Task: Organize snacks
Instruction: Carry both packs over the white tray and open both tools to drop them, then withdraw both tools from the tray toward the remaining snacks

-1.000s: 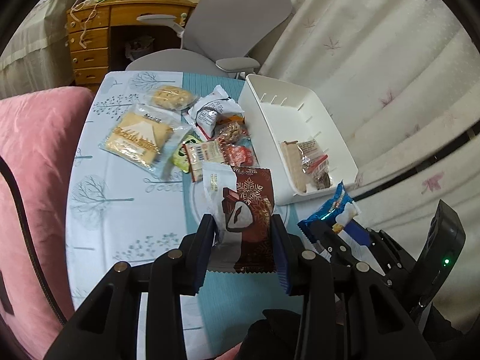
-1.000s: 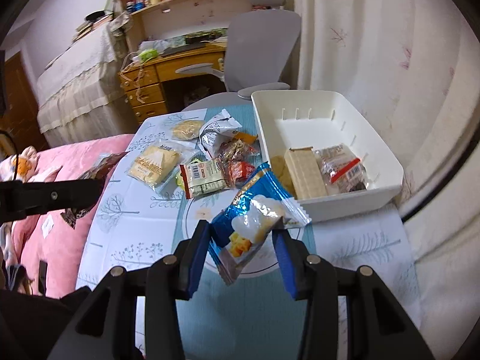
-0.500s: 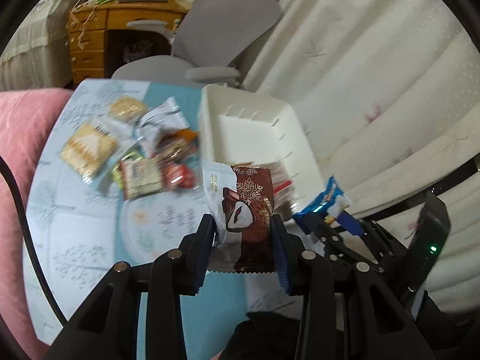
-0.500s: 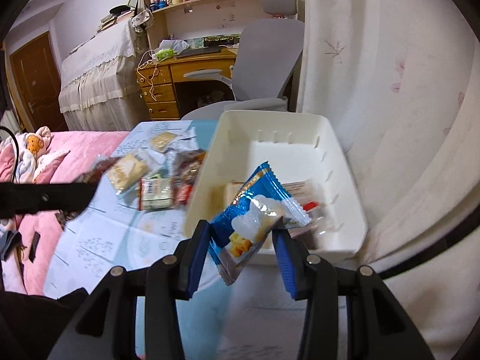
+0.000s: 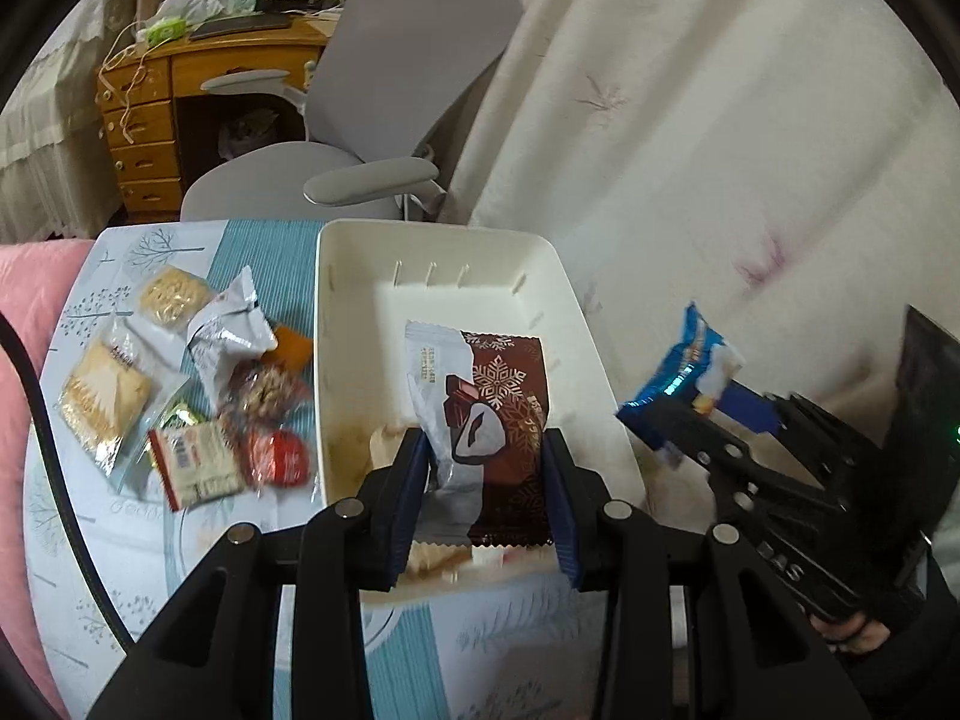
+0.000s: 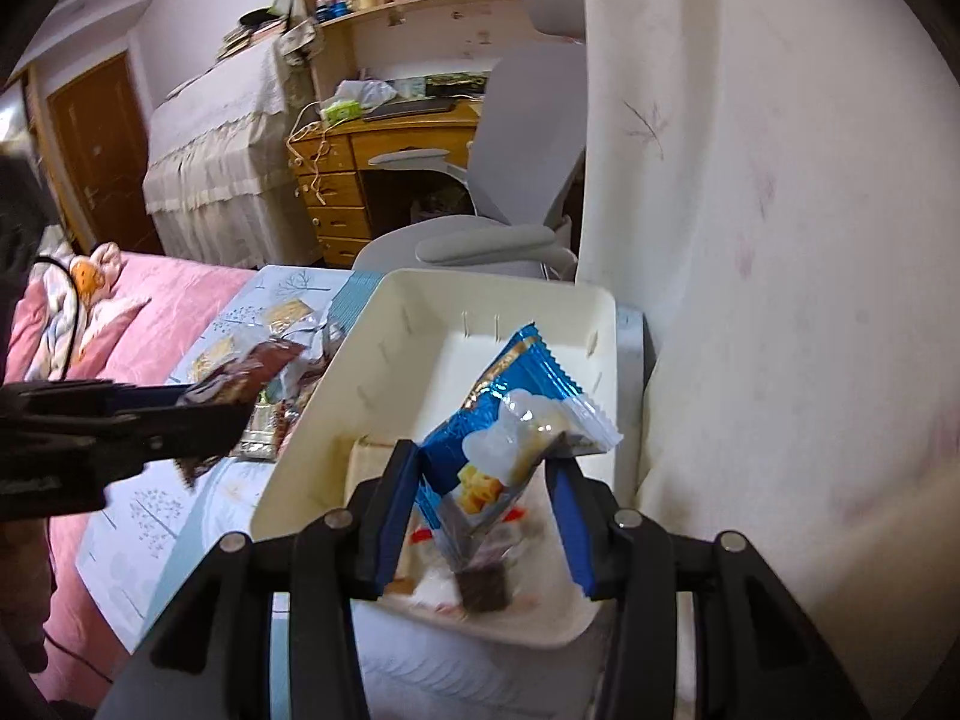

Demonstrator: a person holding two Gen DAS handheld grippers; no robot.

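Now over the white bin instead of the desk: left gripper jaws clamped on a brown snack packet, right gripper jaws clamped on a blue snack packet. Beneath the packets, blurred and half hidden, snacks already in the bin.

white bin, brown snowflake-patterned packet

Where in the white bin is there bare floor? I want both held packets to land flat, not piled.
The white bin is bare across its far half, below the slotted back wall. Its near end is crowded with wafers and wrapped snacks. Left of the bin, loose snacks crowd the tablecloth.
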